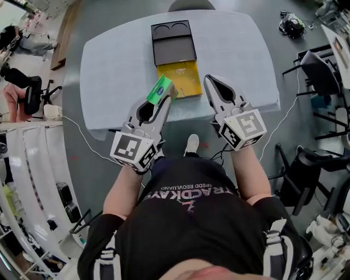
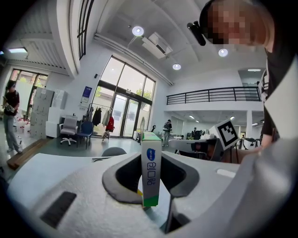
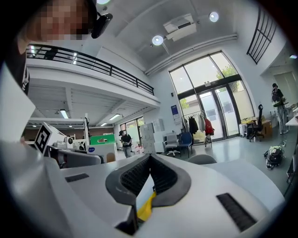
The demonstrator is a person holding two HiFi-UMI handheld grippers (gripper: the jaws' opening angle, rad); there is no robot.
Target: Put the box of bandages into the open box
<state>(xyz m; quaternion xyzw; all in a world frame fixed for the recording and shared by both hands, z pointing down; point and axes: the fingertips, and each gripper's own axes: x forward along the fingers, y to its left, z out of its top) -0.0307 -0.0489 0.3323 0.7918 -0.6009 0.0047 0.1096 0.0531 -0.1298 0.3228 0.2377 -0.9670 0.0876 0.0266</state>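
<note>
Left gripper (image 1: pixel 162 101) clamped a slim green-and-white bandage box (image 1: pixel 159 89) at 8 o'clock of the yellow open box (image 1: pixel 185 76); right gripper (image 1: pixel 210 81), jaws together, flanked 3 o'clock; black plastic tray (image 1: pixel 174 41) perhaps abutted 12

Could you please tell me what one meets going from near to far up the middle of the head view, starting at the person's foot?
White shoe → yellow open box on the table → black rectangular tray with two round recesses → grey chair back beyond the table's far edge.

Pale rounded table (image 1: pixel 235 54), open black-and-yellow box (image 1: pixel 174 52) flat near its middle.
</note>
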